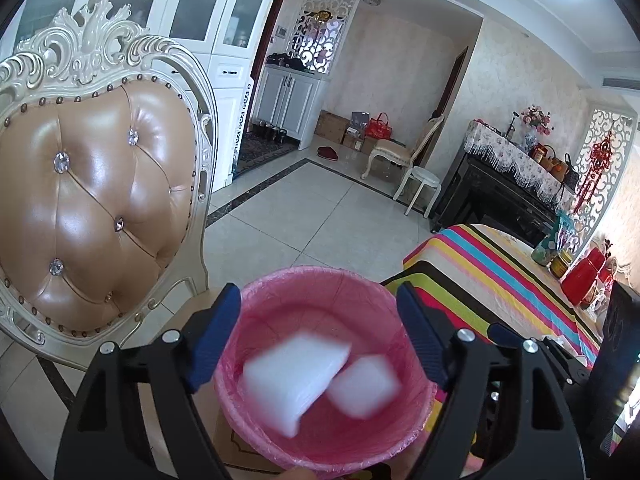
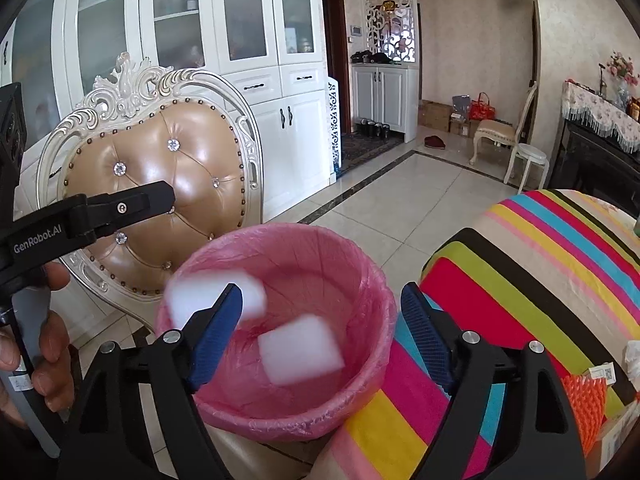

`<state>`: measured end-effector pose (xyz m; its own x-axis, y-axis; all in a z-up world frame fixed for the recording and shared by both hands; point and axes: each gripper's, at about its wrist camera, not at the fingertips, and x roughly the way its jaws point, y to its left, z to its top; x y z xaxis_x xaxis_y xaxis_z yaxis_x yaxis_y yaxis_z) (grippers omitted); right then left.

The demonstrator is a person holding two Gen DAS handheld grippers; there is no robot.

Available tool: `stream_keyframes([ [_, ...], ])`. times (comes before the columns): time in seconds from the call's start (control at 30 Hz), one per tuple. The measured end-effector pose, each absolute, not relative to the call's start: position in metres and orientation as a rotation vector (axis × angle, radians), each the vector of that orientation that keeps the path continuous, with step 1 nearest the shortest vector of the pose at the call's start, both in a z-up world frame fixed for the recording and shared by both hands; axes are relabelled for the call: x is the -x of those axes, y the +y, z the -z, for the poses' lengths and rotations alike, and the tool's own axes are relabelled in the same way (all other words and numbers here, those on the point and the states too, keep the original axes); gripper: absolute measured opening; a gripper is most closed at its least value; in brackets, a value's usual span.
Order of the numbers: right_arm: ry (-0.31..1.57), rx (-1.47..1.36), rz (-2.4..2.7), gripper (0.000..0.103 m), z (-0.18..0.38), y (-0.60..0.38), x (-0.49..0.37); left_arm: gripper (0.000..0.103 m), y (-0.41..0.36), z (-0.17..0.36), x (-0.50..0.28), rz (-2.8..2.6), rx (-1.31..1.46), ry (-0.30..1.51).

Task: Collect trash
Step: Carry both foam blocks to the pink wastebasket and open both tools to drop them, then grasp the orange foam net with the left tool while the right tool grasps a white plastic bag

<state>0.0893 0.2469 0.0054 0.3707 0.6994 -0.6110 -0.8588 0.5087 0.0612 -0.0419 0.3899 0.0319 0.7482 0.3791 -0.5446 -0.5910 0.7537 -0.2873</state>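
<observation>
Bin (image 1: 320, 360), lined with a pink bag, standing below both grippers between a chair (image 1: 96, 208) and a table (image 1: 500, 280) under a striped cloth. Two white pieces of trash, both motion-blurred: the larger piece (image 1: 294, 380) and the smaller piece (image 1: 364, 388) sit within the bin's mouth, touching neither gripper (whether they have reached the bottom cannot be told). Left gripper (image 1: 320, 344): blue pads spread wide, nothing between them, poised over the bin. Right gripper (image 2: 320, 340): pads likewise wide apart and holding nothing, over the bin's near rim. A hand (image 2: 44, 340) grasps the left gripper's grey handle at the right view's left edge. Chair: tan tufted back, carved cream frame. Behind it, white glass-door cabinets (image 2: 192, 40); tiled floor (image 1: 320, 208) beyond
</observation>
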Motion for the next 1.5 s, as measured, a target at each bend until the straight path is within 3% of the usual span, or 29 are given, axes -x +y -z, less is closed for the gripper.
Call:
stream_keyframes([
  [0.37, 0.568, 0.251, -0.896, 0.078, -0.016, 0.185, -0.099, 0.079, 0.367, -0.029, 0.044, -0.534, 0.435, 0.469],
  [0.9, 0.517, 0.190, -0.658, 0.082, -0.026, 0.036, -0.110, 0.080, 0.269, -0.028, -0.003, -0.350, 0.372, 0.504],
  [1.5, 0.595, 0.091, -0.392, 0.083, 0.003, -0.123, -0.138, 0.079, 0.169, -0.004, -0.072, -0.140, 0.327, 0.584],
])
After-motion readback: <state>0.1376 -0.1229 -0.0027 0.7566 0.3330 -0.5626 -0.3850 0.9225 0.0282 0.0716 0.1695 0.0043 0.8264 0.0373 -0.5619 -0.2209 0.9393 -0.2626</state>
